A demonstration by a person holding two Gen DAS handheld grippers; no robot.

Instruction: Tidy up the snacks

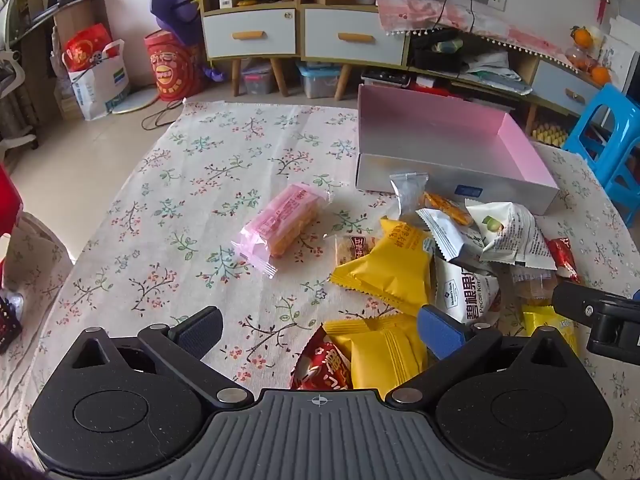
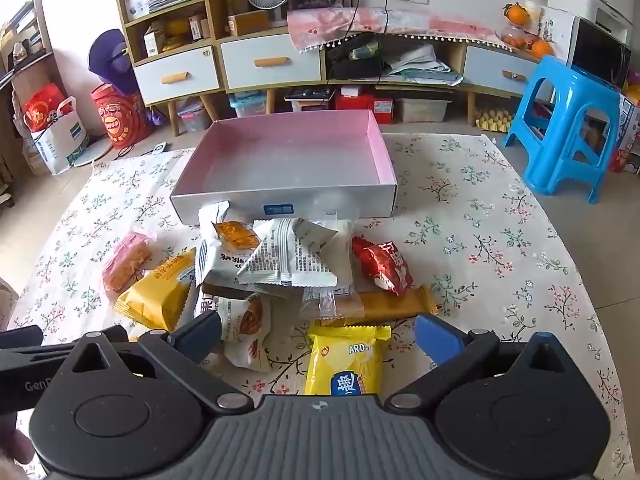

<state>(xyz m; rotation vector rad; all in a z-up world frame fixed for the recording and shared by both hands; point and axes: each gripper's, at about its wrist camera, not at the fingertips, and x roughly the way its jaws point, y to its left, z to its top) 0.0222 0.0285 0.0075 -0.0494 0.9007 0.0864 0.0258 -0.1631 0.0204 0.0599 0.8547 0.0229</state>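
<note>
A pile of snack packets (image 2: 280,264) lies on the flowered tablecloth in front of an empty box with a pink inside (image 2: 288,160). A pink packet (image 1: 282,224) lies apart to the left of the pile. My left gripper (image 1: 320,334) is open above a yellow packet (image 1: 384,354) and a red one (image 1: 324,368), touching neither. My right gripper (image 2: 318,340) is open over a yellow biscuit packet (image 2: 346,360) and a white pecan packet (image 2: 244,328). In the left wrist view the box (image 1: 448,148) sits at the back right and the right gripper's body (image 1: 600,316) shows at the right edge.
The tablecloth (image 2: 500,240) covers a low table with bare cloth to the right of the pile. A blue plastic stool (image 2: 568,120) stands beyond the table's right corner. Cabinets with drawers (image 2: 272,64) line the far wall. Bags stand on the floor at the left (image 1: 96,76).
</note>
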